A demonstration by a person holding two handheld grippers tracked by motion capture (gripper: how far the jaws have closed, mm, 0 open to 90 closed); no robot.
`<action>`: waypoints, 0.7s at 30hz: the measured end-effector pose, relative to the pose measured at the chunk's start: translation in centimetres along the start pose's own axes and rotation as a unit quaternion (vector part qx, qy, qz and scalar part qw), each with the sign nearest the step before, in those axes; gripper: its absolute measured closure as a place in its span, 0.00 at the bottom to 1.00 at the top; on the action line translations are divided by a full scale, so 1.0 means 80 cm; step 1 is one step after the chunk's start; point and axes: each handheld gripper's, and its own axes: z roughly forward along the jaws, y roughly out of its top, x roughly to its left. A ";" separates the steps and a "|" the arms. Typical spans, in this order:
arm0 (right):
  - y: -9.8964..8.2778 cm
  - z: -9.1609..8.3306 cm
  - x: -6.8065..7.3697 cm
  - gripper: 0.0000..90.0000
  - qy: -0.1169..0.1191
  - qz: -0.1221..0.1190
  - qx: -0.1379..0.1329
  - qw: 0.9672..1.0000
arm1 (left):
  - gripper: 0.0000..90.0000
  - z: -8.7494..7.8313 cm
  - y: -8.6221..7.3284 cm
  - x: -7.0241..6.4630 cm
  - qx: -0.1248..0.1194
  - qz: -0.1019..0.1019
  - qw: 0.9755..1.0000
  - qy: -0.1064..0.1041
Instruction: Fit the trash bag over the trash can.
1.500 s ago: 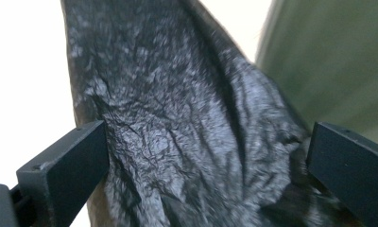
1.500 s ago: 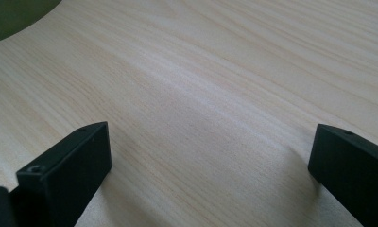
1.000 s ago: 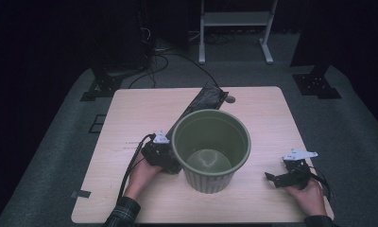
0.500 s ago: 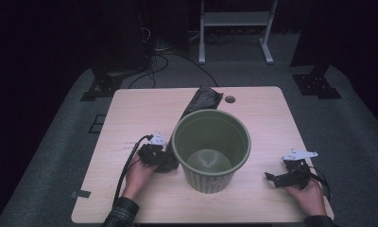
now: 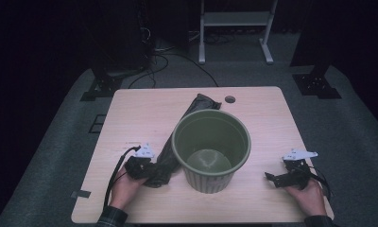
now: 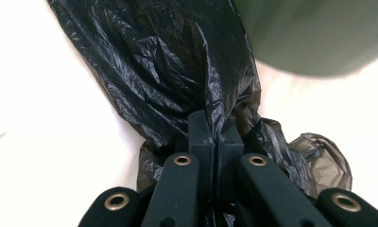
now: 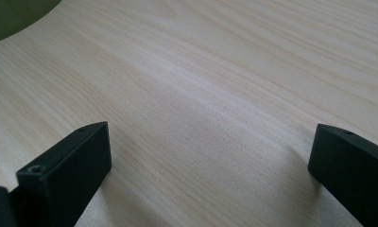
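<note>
Black bag (image 6: 177,80) pinched by left tongs (image 6: 215,137); right tongs (image 7: 210,156) spread wide.

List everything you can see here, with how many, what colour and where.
table: one, light wood, centre of the high view.
bin: one, green, upright mid-table, nothing visible inside.
plastic bag: one, black, lying crumpled along the bin's left side.
hole: one, dark and round, near the table's far edge.
white frame: one, on the floor beyond the table.
left gripper: black, jaws shut on the plastic bag's near end.
right gripper: black, jaws open over bare table, right of the bin.
</note>
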 end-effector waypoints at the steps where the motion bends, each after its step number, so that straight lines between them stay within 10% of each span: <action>1: 0.000 0.000 0.000 0.00 0.000 0.000 0.000 1.000 | 0.98 -0.003 -0.004 -0.002 -0.001 -0.002 1.000 -0.002; 16: 0.000 0.000 0.000 0.00 0.000 0.000 0.000 1.000 | 0.96 -0.043 -0.060 -0.023 0.010 -0.018 1.000 -0.004; 21: 0.000 0.000 0.000 0.00 0.000 0.000 0.000 1.000 | 0.70 -0.055 -0.066 -0.025 0.002 -0.031 0.999 0.017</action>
